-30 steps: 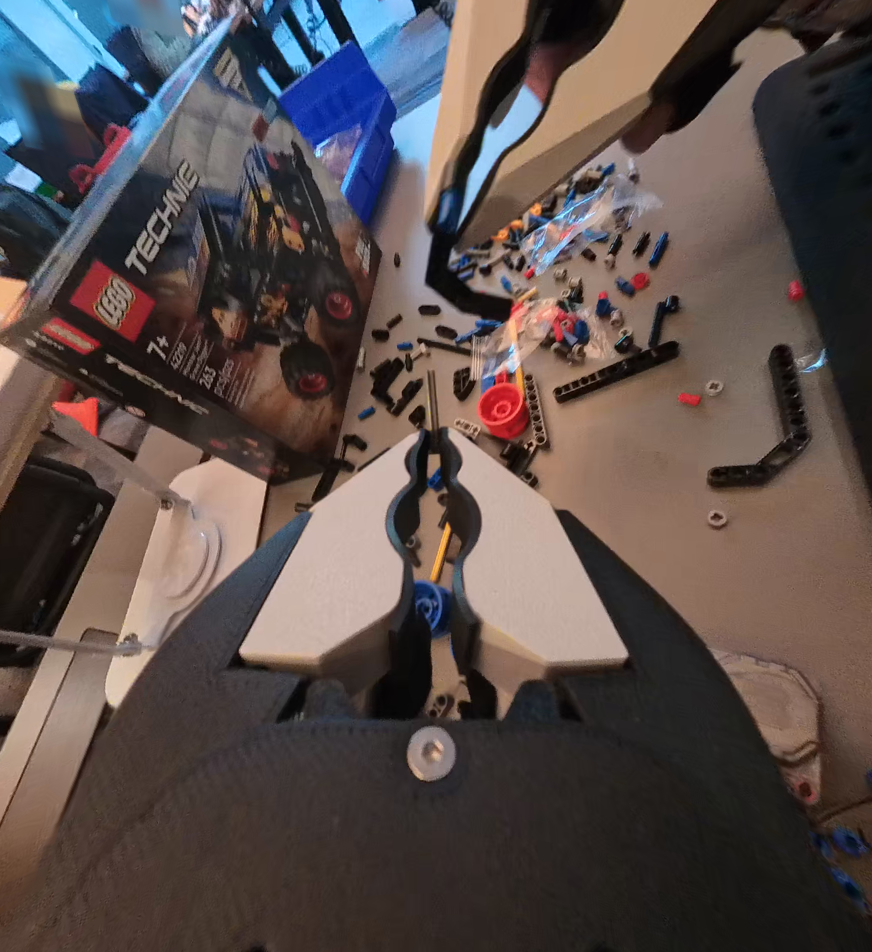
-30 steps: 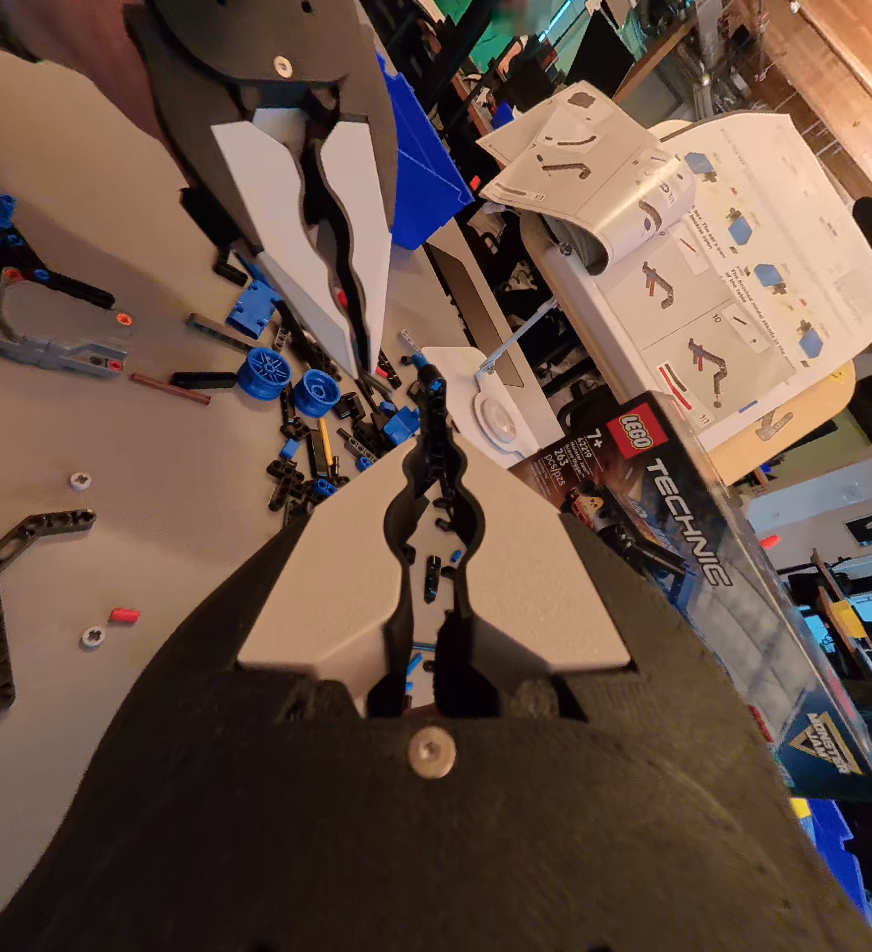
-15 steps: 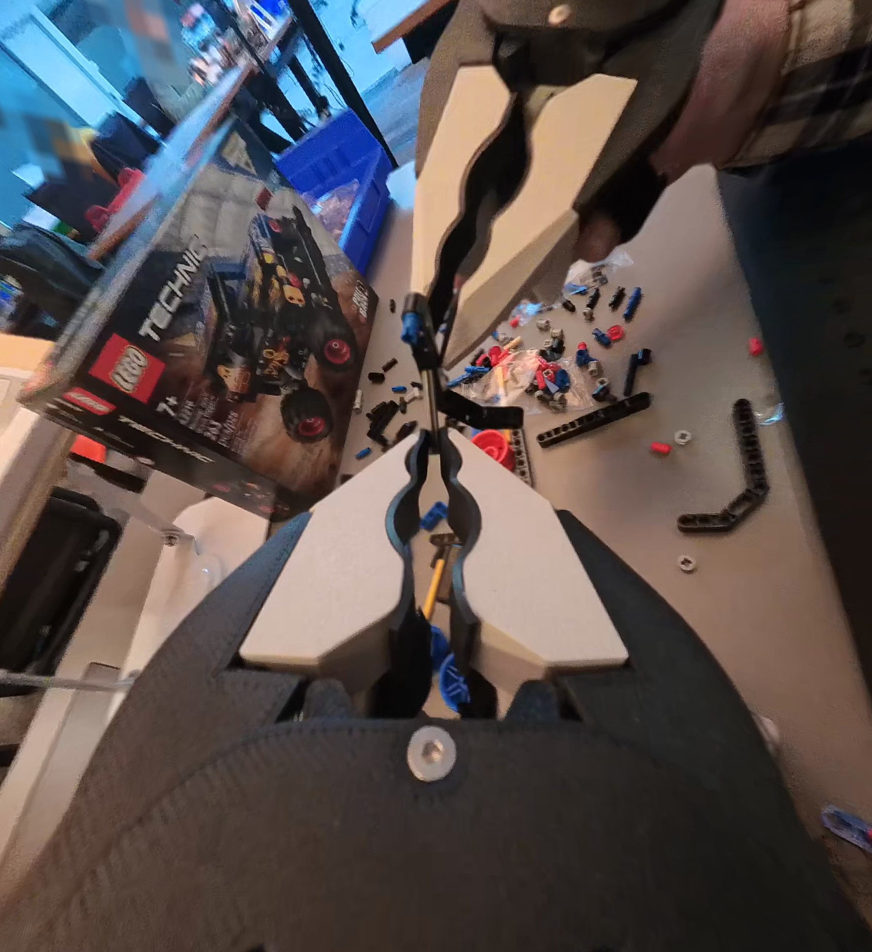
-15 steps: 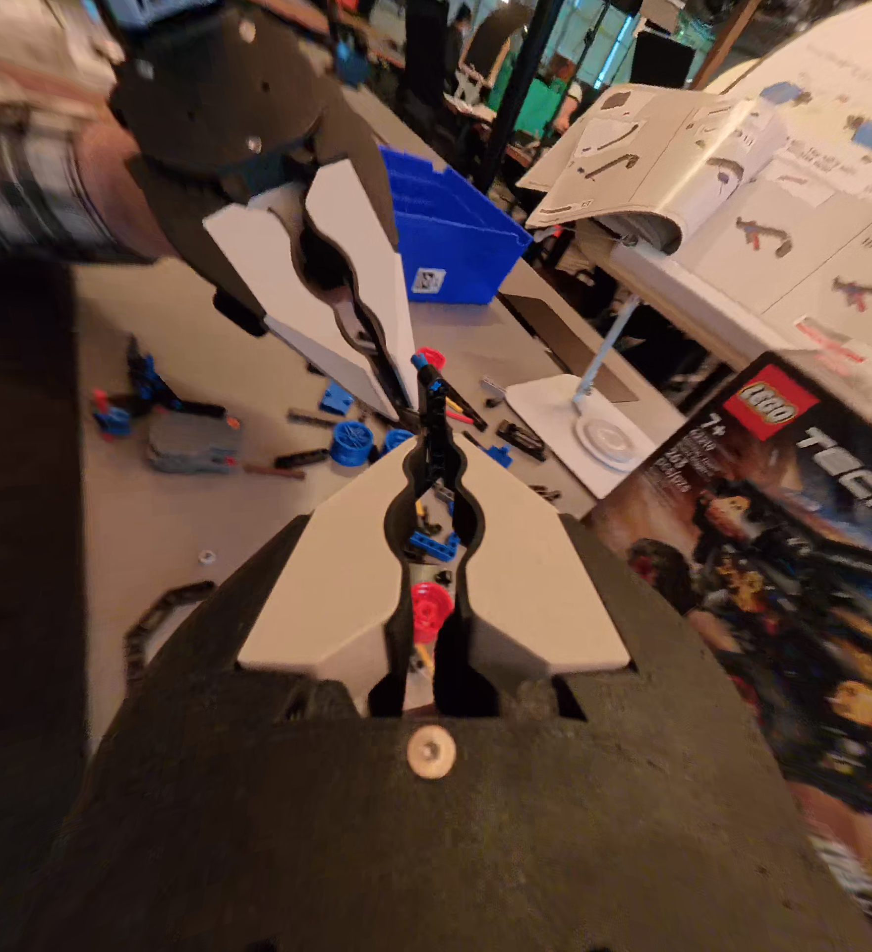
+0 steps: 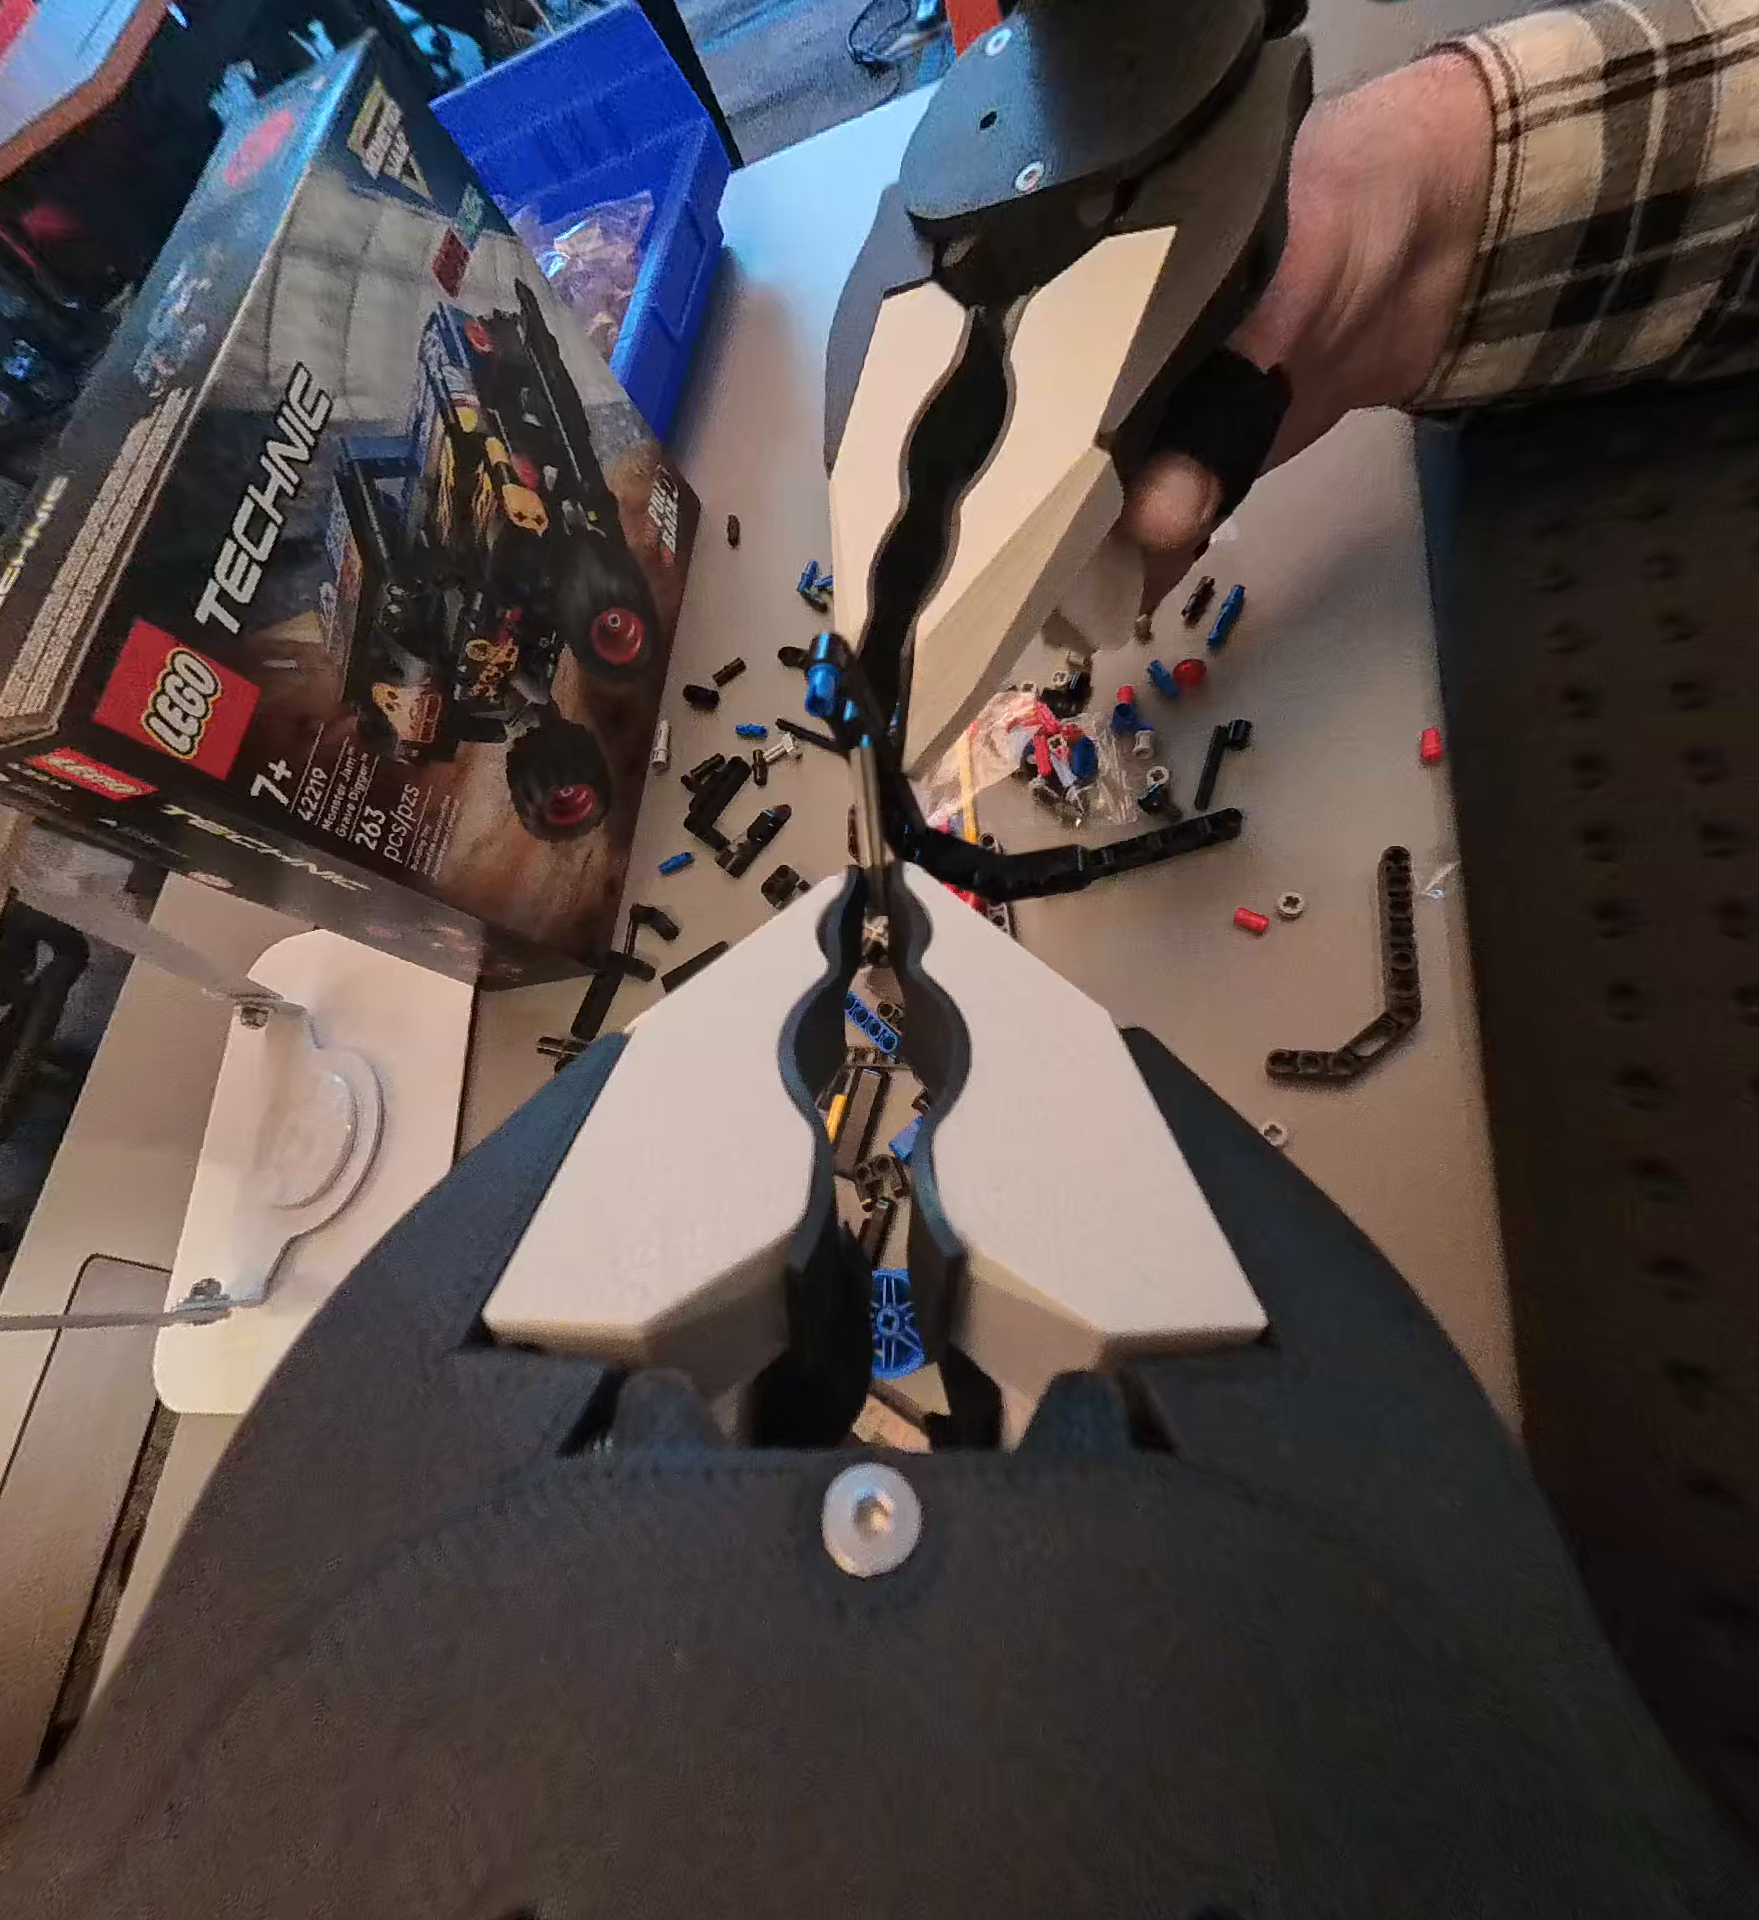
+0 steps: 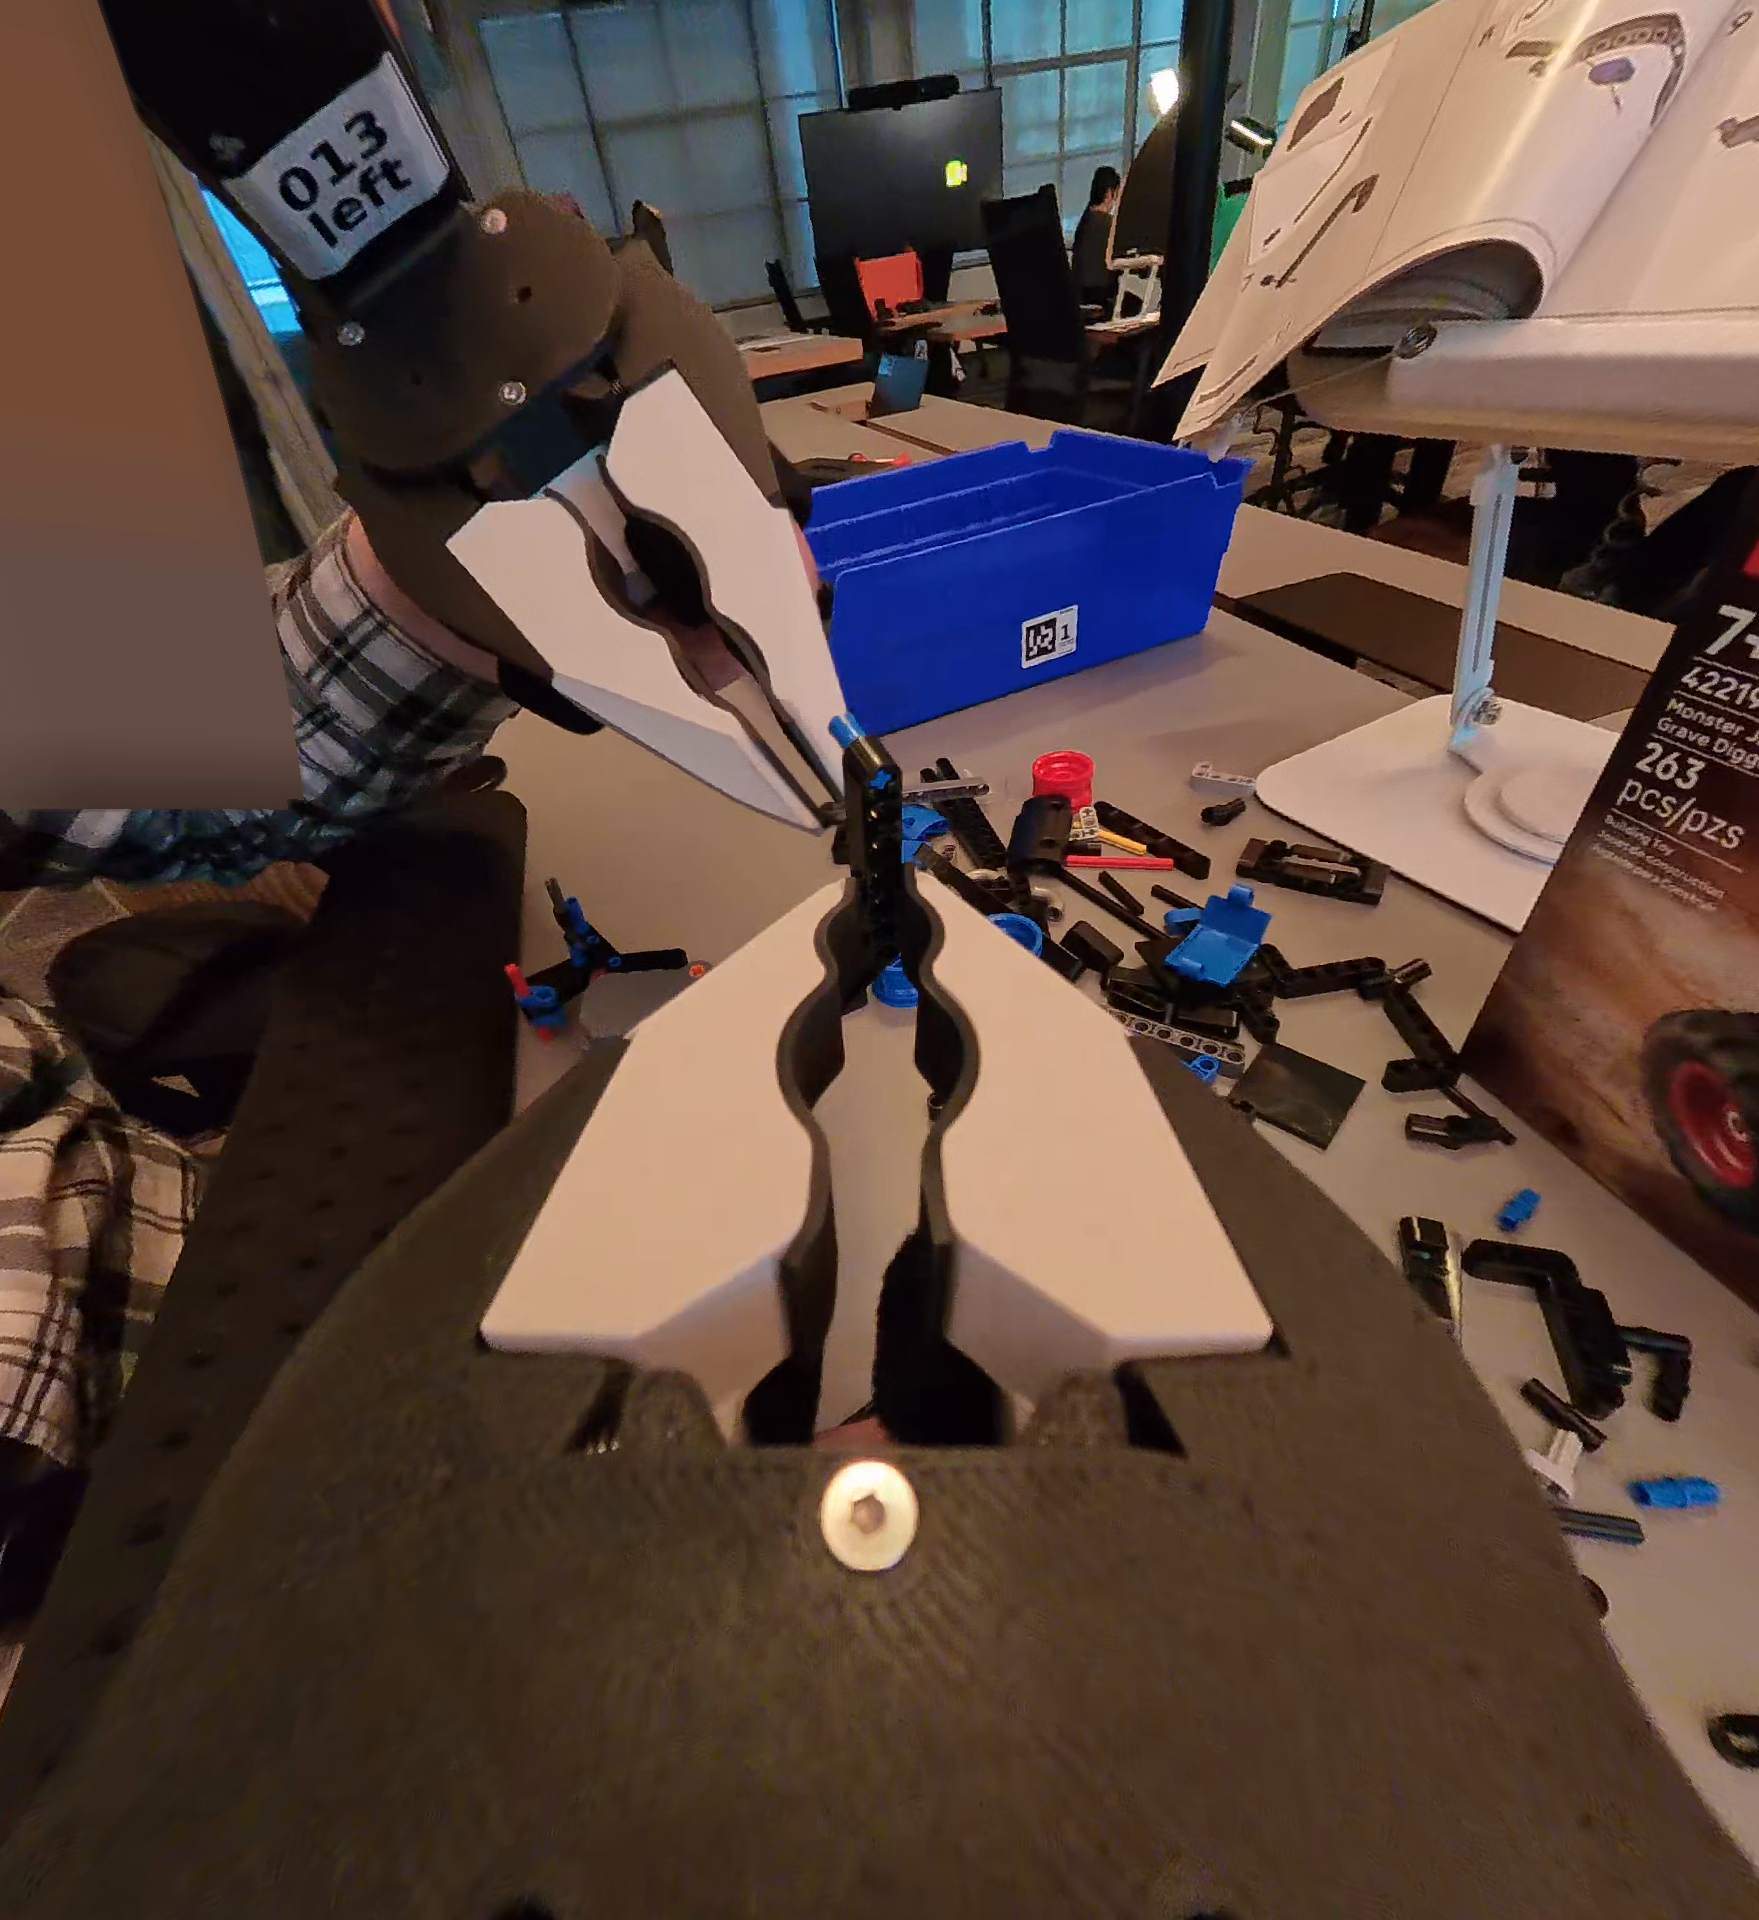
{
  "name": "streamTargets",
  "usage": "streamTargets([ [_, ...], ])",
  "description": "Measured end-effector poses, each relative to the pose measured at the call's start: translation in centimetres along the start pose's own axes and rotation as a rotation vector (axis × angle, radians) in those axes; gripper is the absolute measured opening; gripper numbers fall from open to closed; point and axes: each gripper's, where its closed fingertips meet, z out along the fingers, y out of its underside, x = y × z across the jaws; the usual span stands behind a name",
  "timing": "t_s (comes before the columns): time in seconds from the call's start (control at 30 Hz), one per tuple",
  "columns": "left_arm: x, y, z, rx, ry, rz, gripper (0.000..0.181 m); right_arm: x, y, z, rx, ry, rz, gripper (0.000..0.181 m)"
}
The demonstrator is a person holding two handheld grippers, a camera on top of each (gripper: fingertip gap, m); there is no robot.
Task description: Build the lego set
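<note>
We pinch thin grey metal-look axle (image 5: 870,805) in left claw (image 5: 873,902); right claw (image 6: 877,902) clamps black holed plastic beam (image 6: 877,821) above bench (image 6: 1114,675). Both light, stiff, slippery; grip mid-length.

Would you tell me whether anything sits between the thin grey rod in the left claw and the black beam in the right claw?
Nothing visible does. The grey rod in the left claw already meets the black beam held by the right claw, above the table.
</note>
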Motion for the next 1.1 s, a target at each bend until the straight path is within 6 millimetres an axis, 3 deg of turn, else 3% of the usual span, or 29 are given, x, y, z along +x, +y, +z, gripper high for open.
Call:
streamTargets([
  [0.4, 0.1, 0.4, 0.2, -0.091, -0.011, 0.053, 0.000, 0.1, 1.0, 0.6, -0.097, 0.071, -0.126, 0.004],
  [0.77, 0.9, 2.4, 0.7, -0.297, -0.002, 0.177, 0.001, 1.0, 3.8, 1.7, -0.477, 0.293, -0.511, 0.000],
  [0.97, 1.3, 4.2, 1.2, -0.292, 0.022, 0.099, 0.001, 0.2, 4.8, 2.3, -0.469, 0.226, -0.429, 0.000],
  [1.1, 1.0, 6.3, 0.5, -0.319, 0.003, 0.044, 0.001, 0.5, 6.4, 1.9, -0.521, 0.210, -0.378, 0.000],
])
